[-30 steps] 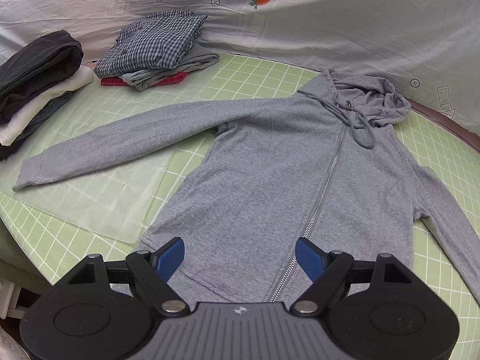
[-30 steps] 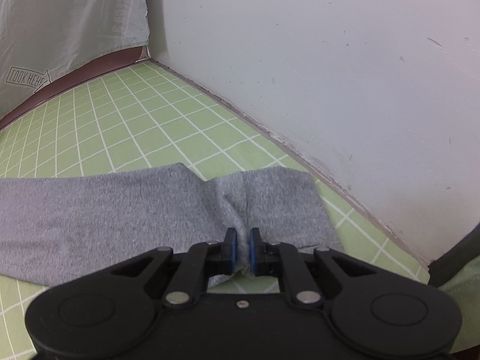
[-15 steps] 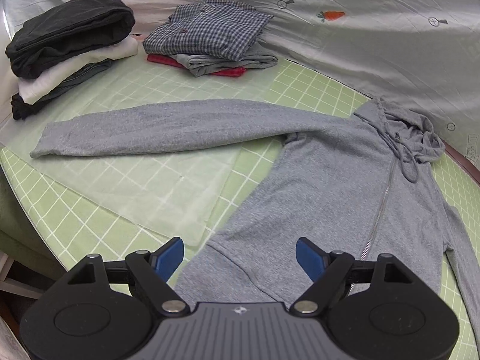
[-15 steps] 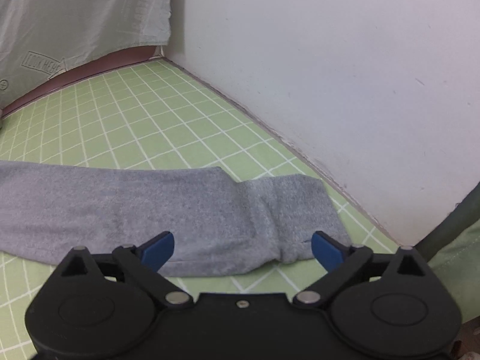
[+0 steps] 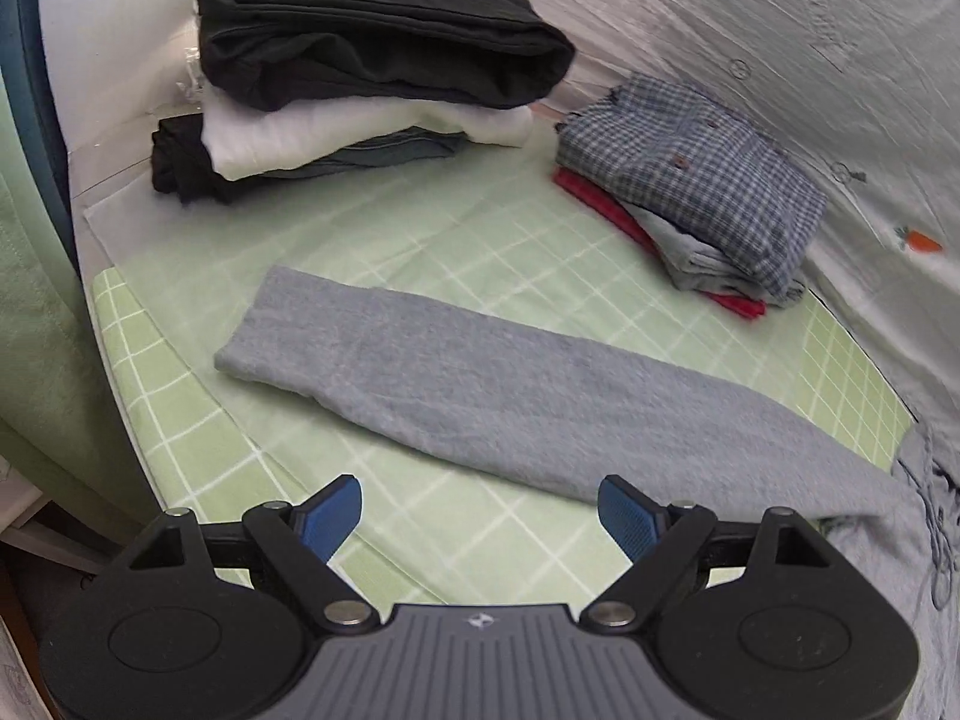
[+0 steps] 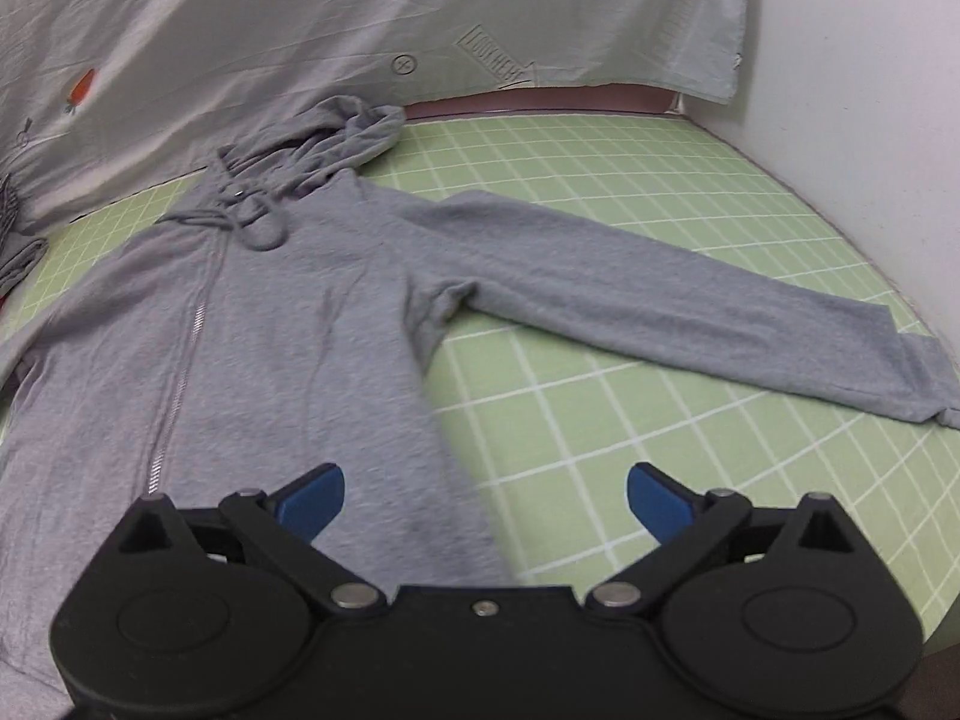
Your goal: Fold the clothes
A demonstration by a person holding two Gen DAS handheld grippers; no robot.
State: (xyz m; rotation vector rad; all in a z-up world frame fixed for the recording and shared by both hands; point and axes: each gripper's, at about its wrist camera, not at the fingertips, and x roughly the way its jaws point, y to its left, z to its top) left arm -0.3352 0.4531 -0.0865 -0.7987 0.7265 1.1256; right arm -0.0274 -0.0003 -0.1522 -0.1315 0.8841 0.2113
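Grey hoodie [image 6: 252,324] lies flat, sleeves spread, with the left gripper [image 5: 480,507] gaping above one sleeve [image 5: 480,384] and the right gripper [image 6: 483,495] gaping above its hem.

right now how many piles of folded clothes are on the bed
2. A dark-topped pile at the far left, and a plaid-topped pile to its right by the carrot sheet. Others may lie out of view.

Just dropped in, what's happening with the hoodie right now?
A person holds two grippers over a grey hoodie spread flat, zipped, on the green mat. Both sleeves lie stretched out to the sides. The left gripper is open above the left sleeve; the right gripper is open by the hoodie's side edge. Neither holds anything. Two folded piles sit behind.
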